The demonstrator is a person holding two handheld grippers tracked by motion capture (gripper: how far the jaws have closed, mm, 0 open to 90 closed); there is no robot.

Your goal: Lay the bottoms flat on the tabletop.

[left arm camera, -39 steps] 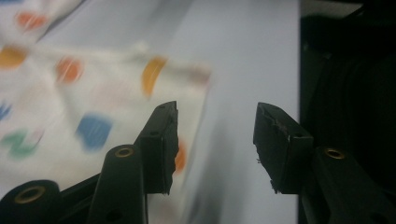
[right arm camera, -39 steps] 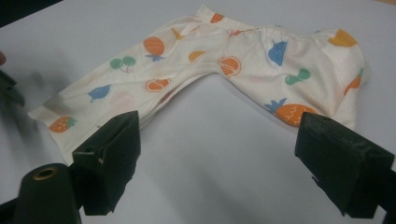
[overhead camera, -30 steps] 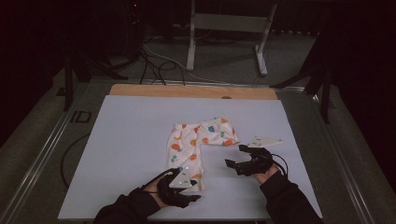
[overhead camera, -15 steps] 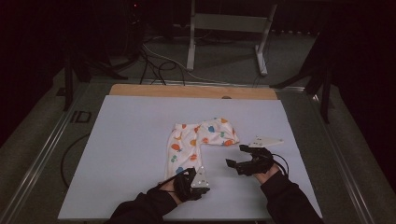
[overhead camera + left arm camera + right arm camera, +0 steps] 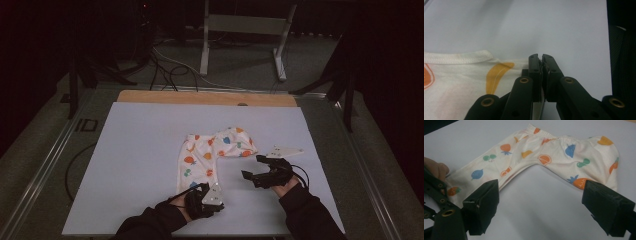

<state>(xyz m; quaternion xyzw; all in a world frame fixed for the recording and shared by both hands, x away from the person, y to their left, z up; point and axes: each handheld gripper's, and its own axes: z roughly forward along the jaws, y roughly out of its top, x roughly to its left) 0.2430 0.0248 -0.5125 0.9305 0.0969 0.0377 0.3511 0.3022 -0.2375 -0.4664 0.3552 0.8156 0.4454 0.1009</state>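
Patterned trousers (image 5: 461, 77): cut off at the 9 and 6 o'clock edges of the left gripper view; cuff corner hidden behind the left gripper (image 5: 542, 58), whose jaws have just been closing, cloth apparently pinched between them. Right gripper (image 5: 544, 202): far jaw cropped at 4 o'clock. Hand (image 5: 435, 170): clipped at 9 o'clock.

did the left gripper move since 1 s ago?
Yes, slightly. In the high view the left gripper has shifted right along the table's near edge, to the cuff of the fruit-print baby pants. Its jaws have just been closing onto the hem.
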